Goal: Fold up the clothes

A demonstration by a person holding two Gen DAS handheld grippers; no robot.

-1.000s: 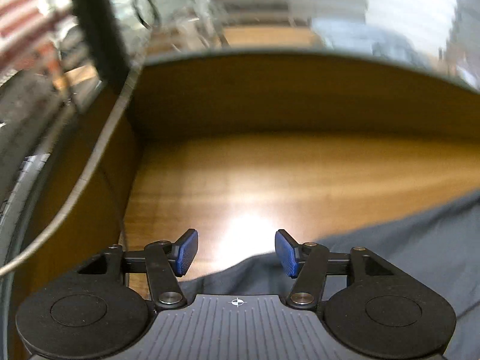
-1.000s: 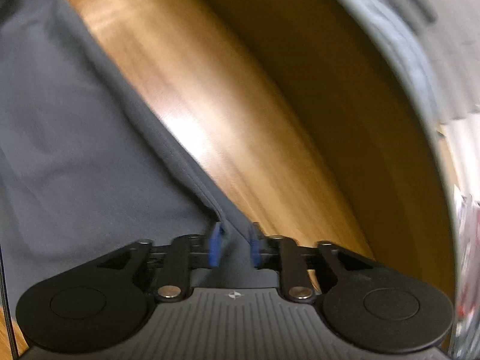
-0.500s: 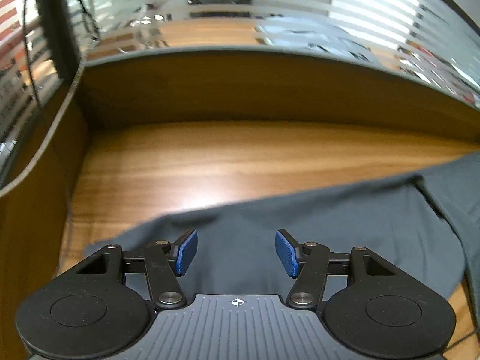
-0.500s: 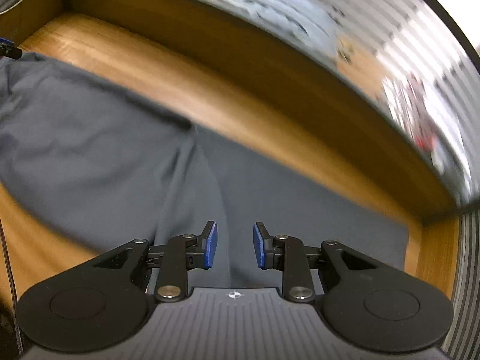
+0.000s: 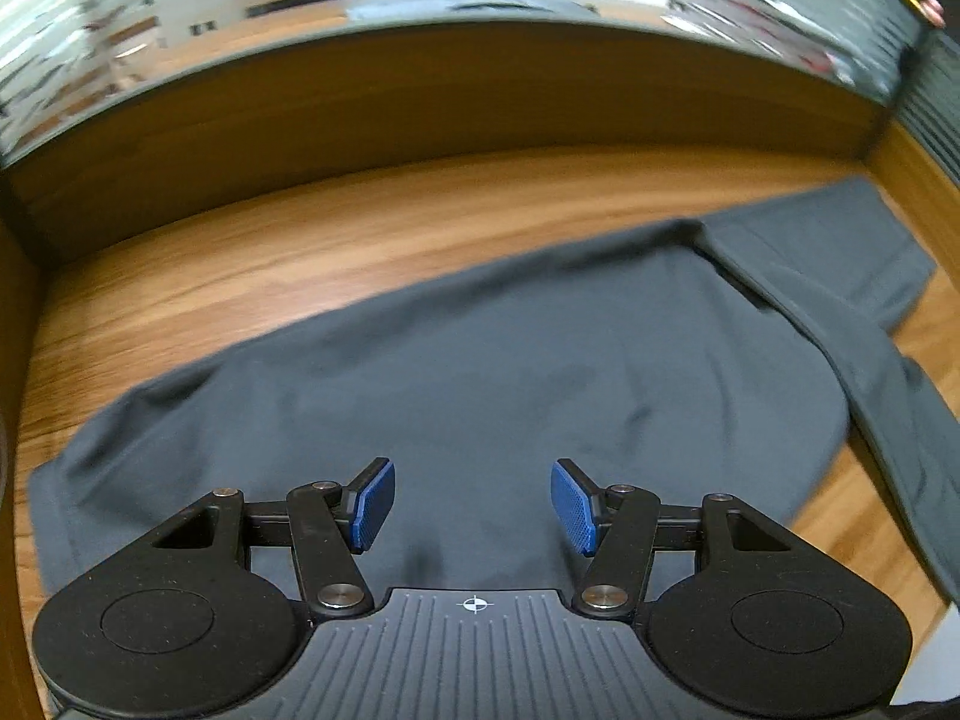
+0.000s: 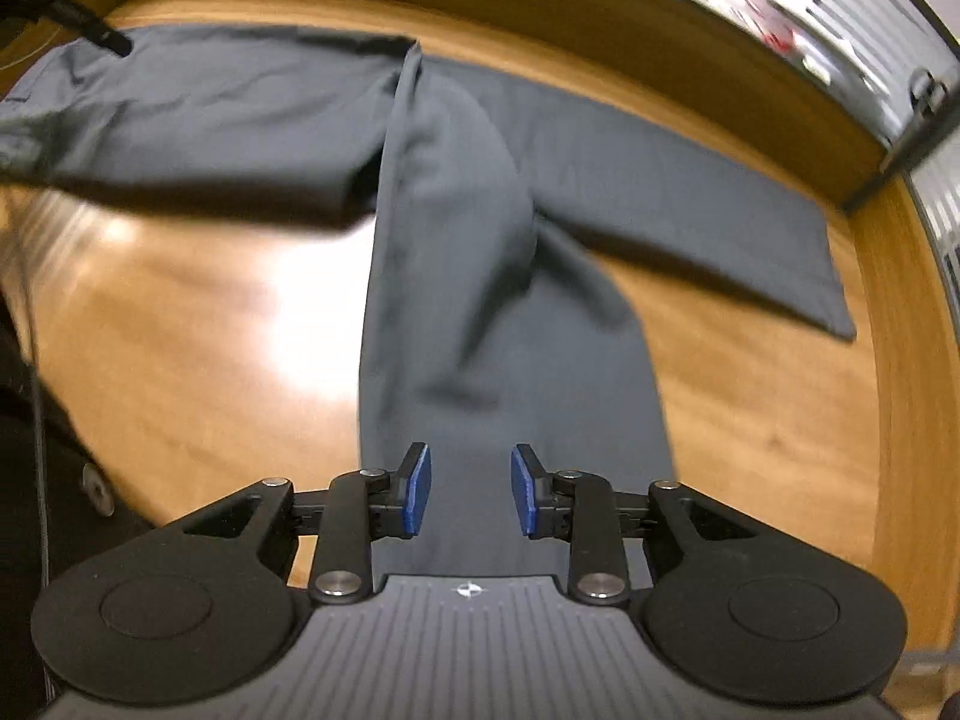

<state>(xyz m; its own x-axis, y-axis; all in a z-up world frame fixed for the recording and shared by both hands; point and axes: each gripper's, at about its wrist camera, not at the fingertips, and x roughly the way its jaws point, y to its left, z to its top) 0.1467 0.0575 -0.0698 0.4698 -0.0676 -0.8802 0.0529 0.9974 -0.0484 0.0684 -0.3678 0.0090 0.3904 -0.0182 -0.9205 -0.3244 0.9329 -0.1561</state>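
Grey trousers are spread on the wooden counter, one leg laid across; folding is judged barely started. Left claw is held released above the fabric. Right claw is empty, jaws opening, nothing pinched.

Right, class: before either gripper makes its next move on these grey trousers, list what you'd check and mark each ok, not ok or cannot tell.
1. Left gripper empty, jaws apart: ok.
2. Right gripper empty, jaws opening, no cloth pinched: ok.
3. Trousers fully on the wooden table: cannot tell, the near end is hidden.
4. Legs lie flat, unwrinkled: not ok, one crosses the other with creases.
5. Table free of other things: cannot tell.
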